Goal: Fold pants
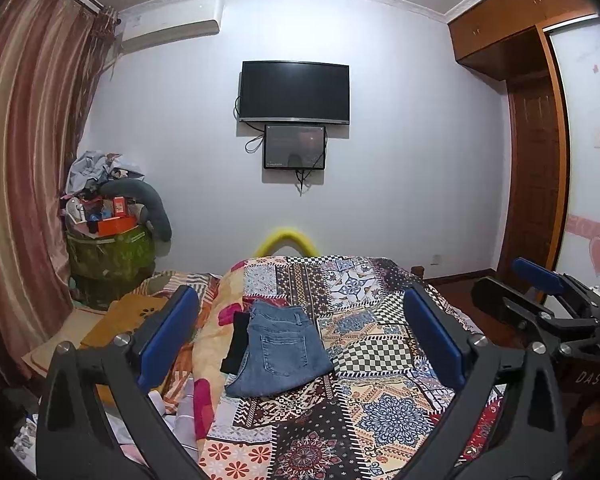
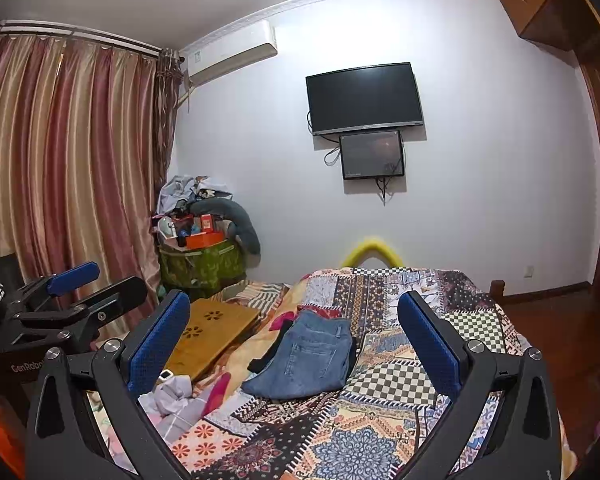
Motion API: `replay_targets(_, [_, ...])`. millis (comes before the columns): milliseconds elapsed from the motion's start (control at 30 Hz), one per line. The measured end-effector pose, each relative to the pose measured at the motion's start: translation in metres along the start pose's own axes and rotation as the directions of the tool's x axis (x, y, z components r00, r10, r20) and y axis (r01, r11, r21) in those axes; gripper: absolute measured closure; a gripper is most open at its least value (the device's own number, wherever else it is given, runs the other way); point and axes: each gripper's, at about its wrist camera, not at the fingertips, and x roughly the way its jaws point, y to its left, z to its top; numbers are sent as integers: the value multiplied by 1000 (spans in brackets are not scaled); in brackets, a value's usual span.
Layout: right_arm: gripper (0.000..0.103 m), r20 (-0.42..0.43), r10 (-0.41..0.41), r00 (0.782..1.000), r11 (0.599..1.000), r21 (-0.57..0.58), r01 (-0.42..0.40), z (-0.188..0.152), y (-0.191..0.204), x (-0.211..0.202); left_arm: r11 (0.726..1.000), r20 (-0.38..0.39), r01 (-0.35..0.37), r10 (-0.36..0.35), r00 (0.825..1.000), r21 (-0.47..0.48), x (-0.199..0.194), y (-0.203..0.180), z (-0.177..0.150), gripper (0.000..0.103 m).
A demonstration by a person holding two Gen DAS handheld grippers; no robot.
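On the bed, ahead of both grippers: blue jeans (image 1: pixel 278 350) lie folded into a compact block on the patchwork quilt (image 1: pixel 384 416), back pocket facing up.
Long axis: the block runs away from the cameras, waistband at the far end, folded edge nearest, tilted slightly so the near end drifts left.
Beside the jeans: a dark garment (image 1: pixel 236 344) lies along their left edge, touching them and partly tucked under; what kind of garment it is cannot be told.
Direction from the fingers: in the left wrist view the jeans sit between the two blue pads, a little left of centre; in the right wrist view they sit between the pads, also left of centre.
Nearer hand: judging by the framing, the left gripper (image 1: pixel 300 340) lines up slightly better; neither is close.
Gap: the jeans are well apart from both sets of fingers, nothing touching.
Left gripper state: jaws spread wide, holding nothing.
Right gripper (image 2: pixel 294 344) state: jaws spread wide, holding nothing; it also shows at the right edge of the left view.
Task judgement: the pants already look folded, so any coming move would likely be a reach forward and down to the near edge.
Surroundings: striped curtains (image 1: pixel 24 152) left, a wall-mounted television (image 1: pixel 295 91) beyond the bed.
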Motion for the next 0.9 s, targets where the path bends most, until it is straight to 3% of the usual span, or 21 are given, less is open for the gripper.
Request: replay_targets(900, [0, 3, -8, 1000, 1000, -1, 8, -2, -5, -5, 1000, 11, 20, -20, 1000, -19, -2, 1, 1, 0])
